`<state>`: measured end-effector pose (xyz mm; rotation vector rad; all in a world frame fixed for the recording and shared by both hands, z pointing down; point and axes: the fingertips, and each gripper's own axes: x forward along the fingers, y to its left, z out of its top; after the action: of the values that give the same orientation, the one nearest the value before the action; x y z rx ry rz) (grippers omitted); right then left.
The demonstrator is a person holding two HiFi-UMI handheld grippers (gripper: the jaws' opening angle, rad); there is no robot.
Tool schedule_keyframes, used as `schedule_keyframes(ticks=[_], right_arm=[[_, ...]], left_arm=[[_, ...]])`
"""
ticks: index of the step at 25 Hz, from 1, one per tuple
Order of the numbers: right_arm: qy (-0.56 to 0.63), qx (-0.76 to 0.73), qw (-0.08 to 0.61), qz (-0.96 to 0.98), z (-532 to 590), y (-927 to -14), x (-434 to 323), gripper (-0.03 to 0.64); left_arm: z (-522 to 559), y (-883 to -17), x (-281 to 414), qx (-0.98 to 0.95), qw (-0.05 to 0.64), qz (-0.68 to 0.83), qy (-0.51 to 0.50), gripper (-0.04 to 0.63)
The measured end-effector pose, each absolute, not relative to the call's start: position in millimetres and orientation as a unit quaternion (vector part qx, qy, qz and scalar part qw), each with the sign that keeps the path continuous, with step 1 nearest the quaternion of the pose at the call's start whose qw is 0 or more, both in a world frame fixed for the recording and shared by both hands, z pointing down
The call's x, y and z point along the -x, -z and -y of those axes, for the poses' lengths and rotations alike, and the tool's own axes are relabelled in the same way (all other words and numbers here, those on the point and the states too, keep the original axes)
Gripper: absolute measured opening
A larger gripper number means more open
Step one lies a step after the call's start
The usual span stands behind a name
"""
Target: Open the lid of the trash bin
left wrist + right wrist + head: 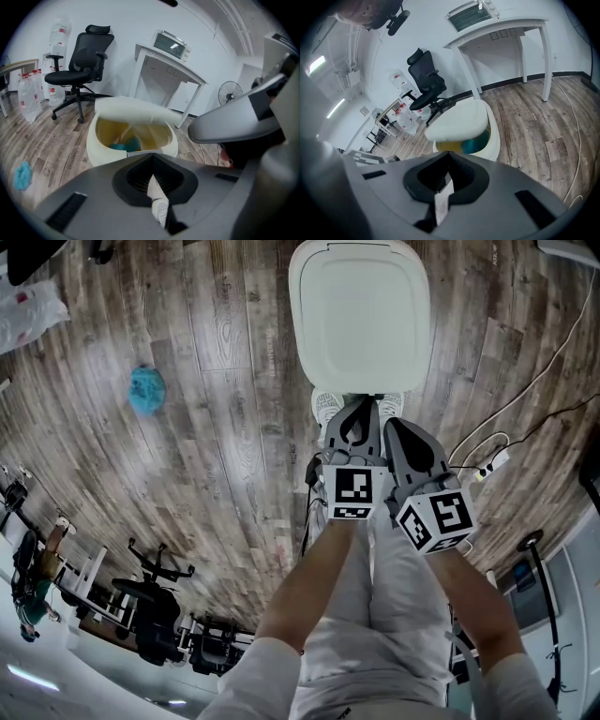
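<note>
The white trash bin (360, 315) stands on the wood floor just ahead of a person's shoes (326, 405). From above its lid (361, 310) covers the whole bin. In the left gripper view the lid (133, 109) is blurred and tilted up over the bin's rim (93, 140), and a yellow liner (140, 133) with something teal shows inside. In the right gripper view the lid (457, 121) also stands raised over a gap. My left gripper (354, 426) and right gripper (409, 442) hang side by side near the body, short of the bin. Both are shut and hold nothing, and neither touches the bin.
A blue cloth (146, 390) lies on the floor to the left. A power strip and cables (494, 463) run at the right. Beyond the bin are a black office chair (84, 56), a white table (168, 65) with an oven on it, and a fan (229, 93).
</note>
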<state>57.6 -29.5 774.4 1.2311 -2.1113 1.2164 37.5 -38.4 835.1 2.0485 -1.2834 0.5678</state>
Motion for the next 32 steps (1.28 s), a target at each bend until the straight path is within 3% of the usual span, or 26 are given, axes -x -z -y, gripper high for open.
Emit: schedule_keyframes(ticks=[18, 24, 32], right_arm=[[-0.423, -0.468, 0.192, 0.752, 42, -751, -70, 0.017], [-0.397, -0.499, 0.176, 0.75, 68, -700, -96, 0.017], [-0.336, -0.533, 0.122, 0.767, 109, -564, -115, 0.015]], left_arm=[[45, -815, -30, -0.798, 0.304, 0.483, -0.196, -0.002], [69, -734, -10, -0.812, 0.254, 0.498, -0.167, -0.002], [117, -573, 31, -0.816, 0.185, 0.535, -0.118, -0.002]])
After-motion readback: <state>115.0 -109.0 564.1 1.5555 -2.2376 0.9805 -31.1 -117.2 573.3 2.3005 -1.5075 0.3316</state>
